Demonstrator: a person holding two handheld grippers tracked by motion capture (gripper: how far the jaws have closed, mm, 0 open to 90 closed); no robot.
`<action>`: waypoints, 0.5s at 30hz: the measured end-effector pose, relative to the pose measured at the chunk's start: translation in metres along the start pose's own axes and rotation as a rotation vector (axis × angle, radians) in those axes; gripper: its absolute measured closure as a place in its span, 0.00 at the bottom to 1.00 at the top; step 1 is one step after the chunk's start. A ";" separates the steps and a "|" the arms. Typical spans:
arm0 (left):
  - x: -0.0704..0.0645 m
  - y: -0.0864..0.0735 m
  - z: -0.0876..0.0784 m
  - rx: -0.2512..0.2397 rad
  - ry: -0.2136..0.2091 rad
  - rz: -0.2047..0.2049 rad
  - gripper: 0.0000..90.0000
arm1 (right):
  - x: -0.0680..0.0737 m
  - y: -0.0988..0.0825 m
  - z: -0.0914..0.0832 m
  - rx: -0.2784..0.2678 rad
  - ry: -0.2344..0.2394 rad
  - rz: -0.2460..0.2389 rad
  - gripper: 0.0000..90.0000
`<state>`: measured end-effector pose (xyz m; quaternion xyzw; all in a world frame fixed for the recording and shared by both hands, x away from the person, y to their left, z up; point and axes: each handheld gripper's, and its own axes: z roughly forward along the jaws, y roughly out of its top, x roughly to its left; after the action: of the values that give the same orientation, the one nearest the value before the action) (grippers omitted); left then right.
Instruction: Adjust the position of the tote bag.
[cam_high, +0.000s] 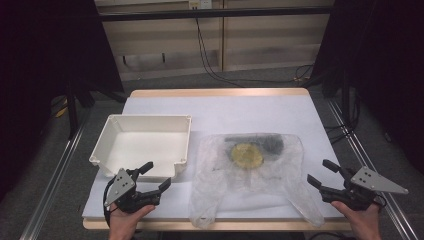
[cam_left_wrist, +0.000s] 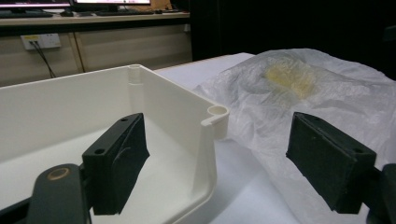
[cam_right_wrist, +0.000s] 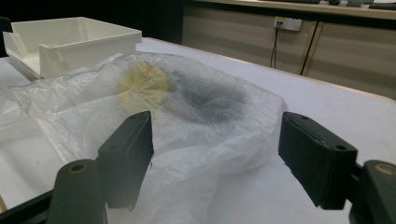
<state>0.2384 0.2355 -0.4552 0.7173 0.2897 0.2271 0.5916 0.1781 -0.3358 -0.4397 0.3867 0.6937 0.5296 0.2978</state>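
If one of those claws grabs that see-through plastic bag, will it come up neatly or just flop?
The plastic bag looks thin and crinkled, so it would probably sag and stretch. The yellow item and dark item inside may slide together, likely pulling it unevenly.

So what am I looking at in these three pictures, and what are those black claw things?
A person sits at a table and holds a two-jaw tool in each hand: the left gripper and the right gripper. One picture looks down from above; the other two come from cameras riding on each tool, looking along its black jaws. On the table lie an empty white tray and a thin plastic bag with something yellow and something dark inside. Both tools stand open and hold nothing.
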 end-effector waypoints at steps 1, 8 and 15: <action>0.000 0.000 0.000 0.003 0.000 0.002 0.24 | 0.000 -0.001 0.000 0.015 0.011 0.010 0.32; -0.002 0.000 0.000 0.018 0.001 0.033 0.32 | -0.002 -0.002 0.001 0.056 0.050 0.044 0.41; -0.004 0.001 0.002 0.061 -0.018 -0.004 0.44 | -0.002 0.004 -0.001 0.077 0.095 0.042 0.48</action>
<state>0.2371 0.2311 -0.4550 0.7365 0.2923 0.2104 0.5726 0.1790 -0.3373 -0.4359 0.3871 0.7186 0.5263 0.2381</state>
